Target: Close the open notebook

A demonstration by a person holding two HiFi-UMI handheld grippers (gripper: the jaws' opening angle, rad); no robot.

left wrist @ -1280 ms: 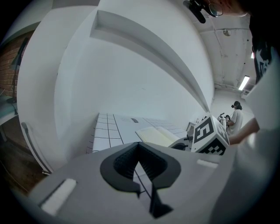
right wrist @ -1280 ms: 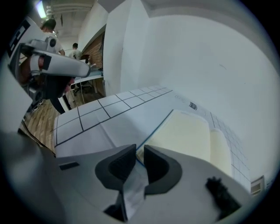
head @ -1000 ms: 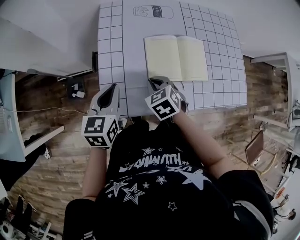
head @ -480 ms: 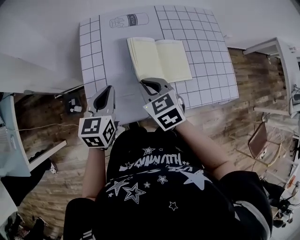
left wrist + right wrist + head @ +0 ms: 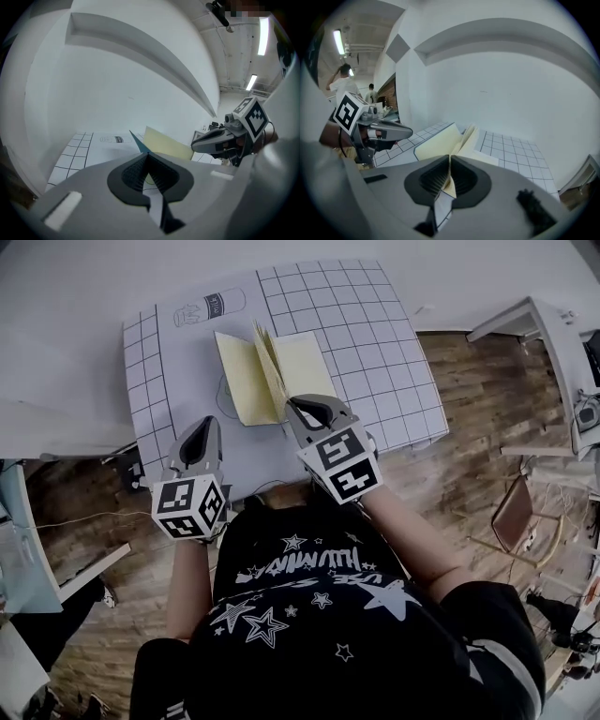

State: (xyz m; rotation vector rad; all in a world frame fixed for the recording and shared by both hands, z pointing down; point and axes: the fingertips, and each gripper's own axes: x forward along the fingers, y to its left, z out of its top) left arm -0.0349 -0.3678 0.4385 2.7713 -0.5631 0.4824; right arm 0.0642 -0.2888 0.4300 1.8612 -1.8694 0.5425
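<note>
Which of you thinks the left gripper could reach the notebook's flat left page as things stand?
Probably yes. The left gripper hangs over the mat beside the notebook, with only bare mat between it and the left page. The right gripper pinches the raised right side, clear of that path.

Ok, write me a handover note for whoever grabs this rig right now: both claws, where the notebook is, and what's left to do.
Right claw: shut on the near edge of the notebook's right-hand leaves, which stand raised above the spine.
Left claw: shut, empty, held near the front left of the grid mat, apart from the notebook.
Notebook: on the grid mat, left page lying flat, book half open.
Done: right-hand side gripped and lifted.
Left: swing it over onto the left page, probably press it flat, then let go.
</note>
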